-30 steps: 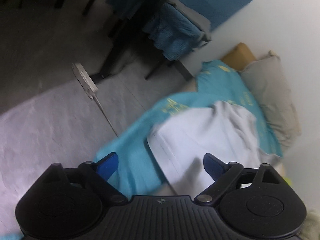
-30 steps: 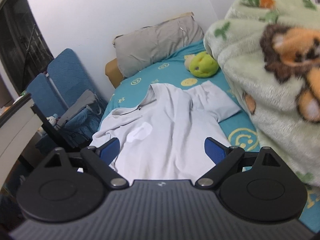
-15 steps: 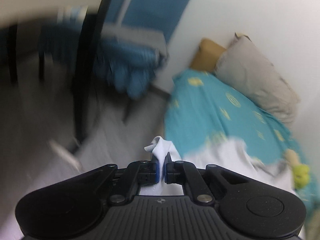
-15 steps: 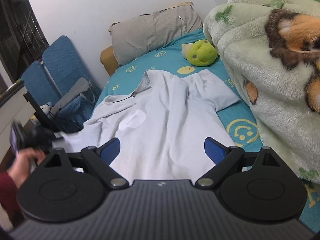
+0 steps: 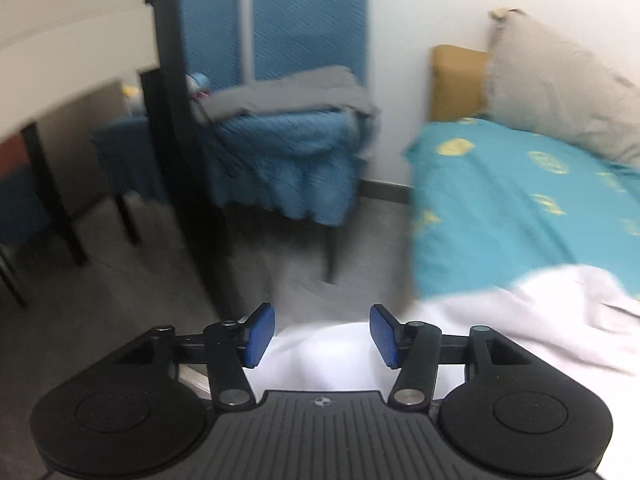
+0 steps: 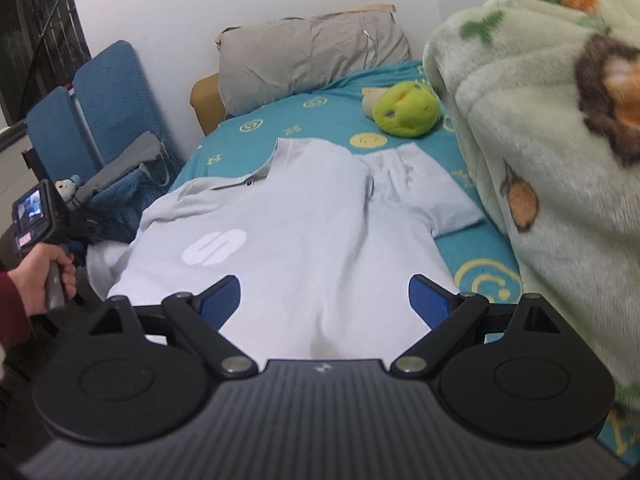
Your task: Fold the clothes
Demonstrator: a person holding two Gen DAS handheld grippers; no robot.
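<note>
One white polo shirt [image 6: 304, 240] lies spread face up on the bed [image 6: 476, 256], collar toward the headboard, one pale logo on its chest and one short sleeve flat at the right; its left edge hangs at the bed's side. Over that edge sits the left claw [image 5: 322, 336], whose jaws have just been opening; white cloth shows below and between the two blue pads [image 5: 260, 334], but they do not press on it. A hand [image 6: 40, 276] in a dark red sleeve holds this claw's handle. The right claw [image 6: 324, 300] hovers over the shirt's hem, jaws wide apart, holding nothing. Farther out on the turquoise sheet lie one grey pillow [image 6: 312, 60], one yellow-green plush toy [image 6: 404, 110] and one fleecy cartoon blanket [image 6: 548, 152]. Beside the bed stand two blue chairs [image 5: 280, 92].
</note>
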